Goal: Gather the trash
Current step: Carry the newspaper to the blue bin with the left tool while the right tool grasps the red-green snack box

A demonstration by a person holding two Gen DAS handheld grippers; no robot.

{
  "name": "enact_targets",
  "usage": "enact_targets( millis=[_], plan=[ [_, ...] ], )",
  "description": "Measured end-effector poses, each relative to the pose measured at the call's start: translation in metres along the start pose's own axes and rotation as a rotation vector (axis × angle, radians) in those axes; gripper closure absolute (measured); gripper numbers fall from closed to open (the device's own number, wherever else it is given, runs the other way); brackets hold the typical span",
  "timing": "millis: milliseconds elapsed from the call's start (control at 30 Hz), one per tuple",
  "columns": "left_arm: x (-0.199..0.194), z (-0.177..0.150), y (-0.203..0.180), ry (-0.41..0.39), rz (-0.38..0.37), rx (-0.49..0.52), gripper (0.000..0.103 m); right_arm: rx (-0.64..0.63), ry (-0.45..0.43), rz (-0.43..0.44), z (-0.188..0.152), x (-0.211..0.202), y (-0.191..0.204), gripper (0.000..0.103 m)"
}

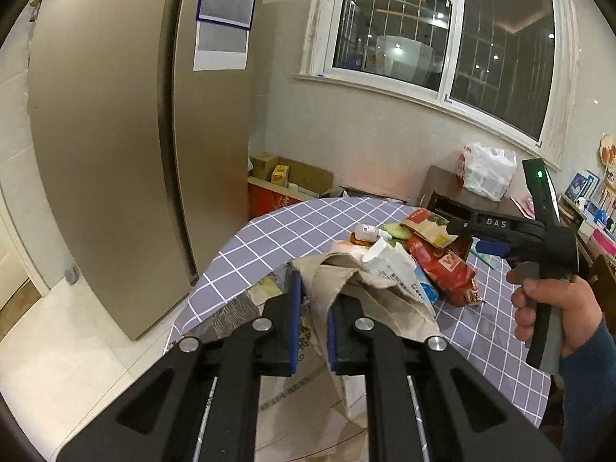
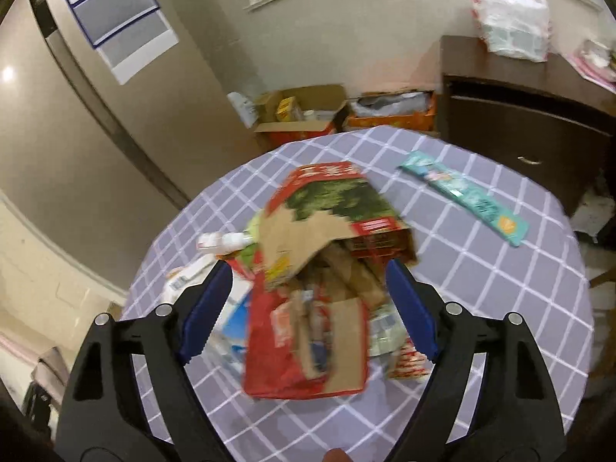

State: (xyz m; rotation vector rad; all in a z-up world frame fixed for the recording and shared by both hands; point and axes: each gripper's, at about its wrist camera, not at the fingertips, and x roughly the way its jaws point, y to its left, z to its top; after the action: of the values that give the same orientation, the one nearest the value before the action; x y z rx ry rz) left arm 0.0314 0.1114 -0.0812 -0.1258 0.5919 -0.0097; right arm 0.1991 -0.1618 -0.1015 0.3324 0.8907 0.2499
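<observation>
My left gripper (image 1: 312, 300) is shut on the rim of a beige cloth bag (image 1: 369, 288), holding it up at the table's near edge. A white carton (image 1: 392, 265) sticks out of the bag. My right gripper (image 2: 308, 296) is open above the trash pile, its blue pads either side of a torn red and green cardboard box (image 2: 331, 208) and a red snack bag (image 2: 304, 342), both blurred. In the left wrist view the right gripper (image 1: 462, 231) hovers over that box (image 1: 427, 225) and the red bag (image 1: 442, 265). A small white bottle (image 1: 367, 232) lies beside the pile.
The round table has a grey checked cloth (image 2: 481, 277). A teal wrapper (image 2: 466, 196) lies apart at its far right. A tall fridge (image 1: 115, 134) stands left, cardboard boxes (image 2: 304, 111) on the floor behind, and a dark cabinet (image 2: 531, 115) with a white plastic bag (image 2: 512, 23).
</observation>
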Motion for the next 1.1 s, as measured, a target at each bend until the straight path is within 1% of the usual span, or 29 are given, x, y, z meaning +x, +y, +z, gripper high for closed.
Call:
enact_targets(
  millis=[33,100,133,167,200,233,267,300,333,467,567,633,733,833,900,933,1033,1067,1100],
  plan=[
    [0.001,0.0,0.001,0.003,-0.004,-0.003,0.093,-0.002,0.01,0.016,0.001,0.003,0.002,0.022],
    [0.003,-0.001,0.001,0.008,-0.01,-0.007,0.093,0.026,0.021,0.009,0.007,0.013,0.004,0.022],
    [0.003,-0.001,0.002,0.008,-0.011,-0.008,0.093,0.047,0.023,0.014,0.009,0.018,0.003,0.03],
    [0.002,-0.001,0.003,0.006,-0.011,-0.01,0.093,0.083,0.033,0.023,0.013,0.026,0.0,0.048],
    [0.002,-0.001,0.004,0.006,-0.011,-0.012,0.093,0.116,0.046,0.037,0.017,0.033,-0.004,0.061],
    [0.001,0.0,0.006,0.006,-0.007,-0.015,0.093,0.14,0.053,0.06,0.019,0.037,-0.007,0.082],
    [0.001,0.0,0.008,0.004,-0.002,-0.018,0.093,0.169,0.057,0.098,0.021,0.041,-0.013,0.091],
    [-0.002,0.0,0.011,0.0,0.002,-0.022,0.093,0.184,0.048,0.113,0.023,0.04,-0.016,0.093],
    [-0.003,0.0,0.013,-0.004,0.006,-0.026,0.093,0.189,0.036,0.128,0.023,0.037,-0.019,0.097],
    [-0.012,0.0,0.027,-0.028,0.029,-0.055,0.093,0.159,-0.048,0.177,0.029,0.007,-0.024,0.099],
    [-0.017,0.002,0.04,-0.041,0.036,-0.091,0.093,0.117,-0.086,0.207,0.036,-0.016,-0.021,0.099],
    [-0.022,0.003,0.053,-0.05,0.038,-0.122,0.093,0.091,-0.104,0.228,0.039,-0.029,-0.015,0.099],
    [-0.029,0.001,0.079,-0.054,0.04,-0.18,0.093,0.002,-0.108,0.254,0.041,-0.047,0.009,0.099],
    [-0.037,-0.008,0.107,-0.051,0.107,-0.199,0.093,-0.135,-0.089,0.31,0.028,-0.059,0.06,0.099],
    [-0.041,-0.022,0.137,-0.023,0.164,-0.23,0.093,-0.217,-0.046,0.382,0.013,-0.059,0.102,0.099],
    [-0.042,-0.028,0.149,-0.01,0.18,-0.248,0.093,-0.261,-0.011,0.425,0.0,-0.054,0.129,0.099],
    [-0.039,-0.058,0.192,0.062,0.254,-0.303,0.093,-0.35,0.077,0.503,-0.031,-0.034,0.189,0.099],
    [-0.036,-0.073,0.209,0.091,0.286,-0.327,0.093,-0.384,0.117,0.534,-0.046,-0.025,0.214,0.099],
    [-0.032,-0.085,0.222,0.116,0.299,-0.346,0.093,-0.416,0.151,0.552,-0.06,-0.016,0.236,0.099]
  ],
)
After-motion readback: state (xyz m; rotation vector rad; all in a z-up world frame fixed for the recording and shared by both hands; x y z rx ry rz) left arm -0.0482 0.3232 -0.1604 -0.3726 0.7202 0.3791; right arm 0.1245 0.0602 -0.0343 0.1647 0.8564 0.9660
